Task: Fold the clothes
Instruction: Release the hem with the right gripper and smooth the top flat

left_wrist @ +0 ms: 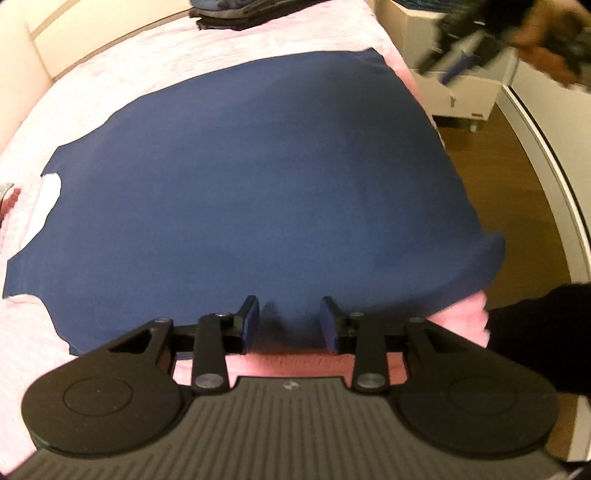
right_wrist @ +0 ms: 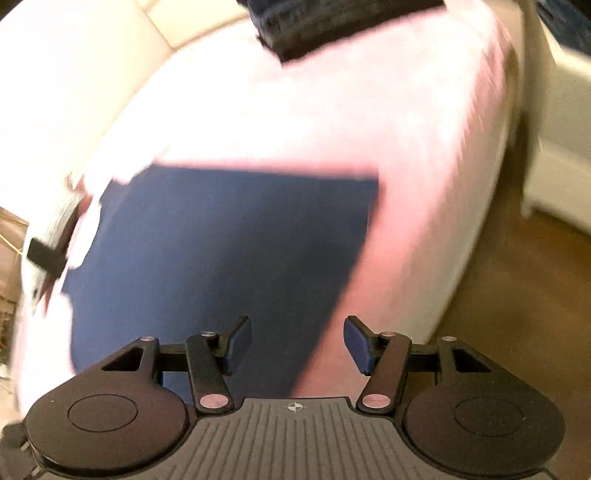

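A navy blue shirt (left_wrist: 258,184) lies spread flat on a pink bed cover (left_wrist: 110,74). My left gripper (left_wrist: 290,321) hovers over the shirt's near edge. Its jaws stand apart, the cloth showing in the gap, and the pads press on nothing. The right wrist view is blurred. There my right gripper (right_wrist: 297,343) is open and empty above the shirt's (right_wrist: 221,258) right edge, where it meets the pink cover (right_wrist: 424,184). In the left wrist view the right gripper (left_wrist: 469,44) is a blur at the top right, held in a hand.
A stack of folded dark clothes (left_wrist: 232,14) (right_wrist: 332,26) sits at the bed's far end. A white box on wheels (left_wrist: 461,92) stands on the wood floor (left_wrist: 517,206) to the right. A dark sleeve (left_wrist: 539,332) is at the near right. A grey and black item (right_wrist: 48,240) lies at the left.
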Tool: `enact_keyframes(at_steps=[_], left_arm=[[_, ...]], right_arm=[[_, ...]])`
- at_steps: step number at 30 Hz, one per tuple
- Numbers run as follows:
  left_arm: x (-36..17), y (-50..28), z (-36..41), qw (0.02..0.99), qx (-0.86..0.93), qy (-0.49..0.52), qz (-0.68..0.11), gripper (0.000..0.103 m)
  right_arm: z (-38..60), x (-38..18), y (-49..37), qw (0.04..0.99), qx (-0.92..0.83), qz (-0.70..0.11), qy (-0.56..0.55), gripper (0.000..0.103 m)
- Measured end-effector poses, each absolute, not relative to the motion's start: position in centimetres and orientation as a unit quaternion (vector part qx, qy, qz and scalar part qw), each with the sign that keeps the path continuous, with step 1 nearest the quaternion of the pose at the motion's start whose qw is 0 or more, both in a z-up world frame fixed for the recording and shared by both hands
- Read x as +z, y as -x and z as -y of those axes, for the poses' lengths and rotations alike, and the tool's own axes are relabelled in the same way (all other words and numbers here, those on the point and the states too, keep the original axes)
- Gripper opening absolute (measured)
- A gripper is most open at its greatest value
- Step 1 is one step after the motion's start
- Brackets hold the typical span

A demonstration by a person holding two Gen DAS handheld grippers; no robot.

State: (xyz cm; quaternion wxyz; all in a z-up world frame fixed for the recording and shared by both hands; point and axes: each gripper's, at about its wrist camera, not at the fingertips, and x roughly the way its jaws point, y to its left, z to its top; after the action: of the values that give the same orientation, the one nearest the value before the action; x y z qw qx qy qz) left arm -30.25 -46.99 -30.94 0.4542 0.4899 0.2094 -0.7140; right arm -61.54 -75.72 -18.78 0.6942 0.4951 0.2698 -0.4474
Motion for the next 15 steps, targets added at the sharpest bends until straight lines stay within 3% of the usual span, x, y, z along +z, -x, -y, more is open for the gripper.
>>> enact_keyframes(at_steps=[6, 15], left_arm=[[-31.2, 31.2, 48.6, 0.462, -0.689, -0.489, -0.270, 0.034], [-31.3, 35.7, 44.7, 0.445, -0.701, -0.478, -0.287, 0.035]], right_arm=[[82.3, -19.5, 60.1, 0.729, -0.417, -0.324, -0.436, 0.059], [74.5, -20.9, 58.1, 0.733, -0.327, -0.376, -0.463, 0.059]])
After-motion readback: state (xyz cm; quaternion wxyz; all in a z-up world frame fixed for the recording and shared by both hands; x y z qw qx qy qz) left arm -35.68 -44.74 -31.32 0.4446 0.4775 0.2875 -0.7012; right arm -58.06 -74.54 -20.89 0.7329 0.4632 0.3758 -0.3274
